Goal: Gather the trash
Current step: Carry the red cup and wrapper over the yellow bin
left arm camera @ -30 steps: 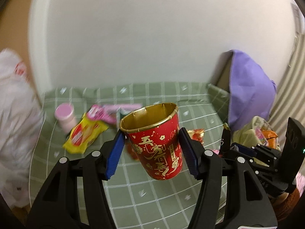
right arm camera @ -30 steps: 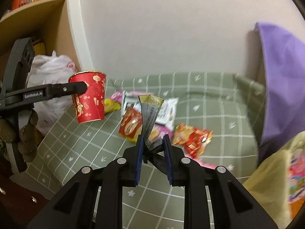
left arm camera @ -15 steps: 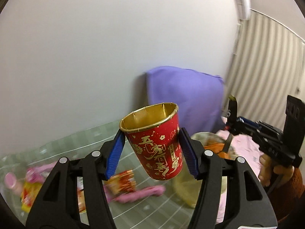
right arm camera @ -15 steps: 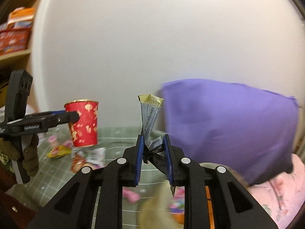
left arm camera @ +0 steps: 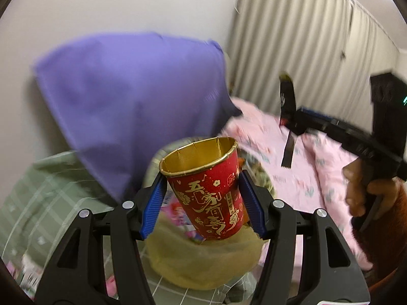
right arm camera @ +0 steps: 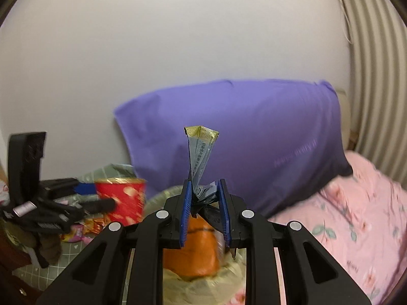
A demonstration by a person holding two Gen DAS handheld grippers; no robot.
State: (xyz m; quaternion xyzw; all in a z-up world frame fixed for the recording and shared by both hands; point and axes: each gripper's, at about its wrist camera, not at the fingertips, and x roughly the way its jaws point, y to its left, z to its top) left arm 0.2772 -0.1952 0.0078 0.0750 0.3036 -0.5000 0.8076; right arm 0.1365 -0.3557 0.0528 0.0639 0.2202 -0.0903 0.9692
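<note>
Left wrist view: looks forward and slightly down along the left gripper (left arm camera: 203, 203), very near the red paper cup (left arm camera: 206, 190) it frames; faces a purple pillow (left arm camera: 132, 96) against a white wall, curtain at right. The right gripper (left arm camera: 288, 137) shows at its right edge.

Right wrist view: looks along the right gripper (right arm camera: 204, 211), facing the same pillow (right arm camera: 254, 137) head-on. The left gripper (right arm camera: 84, 195) and cup (right arm camera: 122, 200) sit at its left.

Shared: pillow, pink bedding (left arm camera: 292, 167), yellowish bag (left arm camera: 201, 261) below.

A purple pillow (right arm camera: 236, 137) leans on the white wall (right arm camera: 157, 45), pleated curtain (left arm camera: 300, 50) beside it.
</note>
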